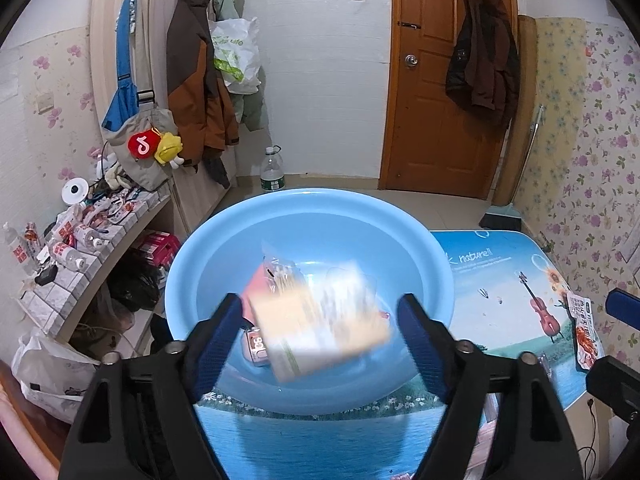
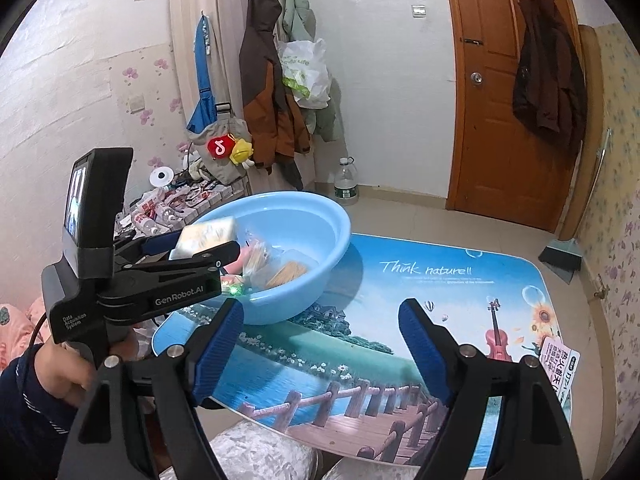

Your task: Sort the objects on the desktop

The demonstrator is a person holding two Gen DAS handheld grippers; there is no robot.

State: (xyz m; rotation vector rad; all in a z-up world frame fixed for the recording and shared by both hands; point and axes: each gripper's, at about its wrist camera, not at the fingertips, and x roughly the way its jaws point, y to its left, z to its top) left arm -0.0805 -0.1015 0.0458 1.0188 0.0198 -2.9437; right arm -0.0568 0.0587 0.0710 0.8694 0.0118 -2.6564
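The yellow-and-white box (image 1: 320, 320) is blurred and sits between the spread fingers of the left gripper (image 1: 320, 332), directly above the bowl of the blue basin (image 1: 188, 264); from the left wrist camera a gap shows on each side of it, so the jaws are released and wide, though from the right wrist camera the box appears just at the fingertips and actual contact cannot be told. The basin stands at the far left end of the table (image 2: 400, 320), its rim reaching the table's left edge, and already holds a clear packet of cotton swabs (image 1: 280, 276), a pink item and a small pink clock (image 1: 258, 346) near its bottom. To the right of the basin the printed tabletop lies bare and open as far as its rounded right edge, where a red-and-white snack packet (image 2: 558, 364) lies — the one other item on the surface. The right gripper (image 2: 320, 344) hangs over the near middle of the table with its jaws spread wide, nothing between them, well apart from the basin. Left of the table, a tiled shelf (image 1: 96, 248) crowded with small bottles stands close to the basin's side; a water bottle (image 1: 272, 170) stands on the floor beyond, and a brown door (image 1: 440, 80) closes the far wall.
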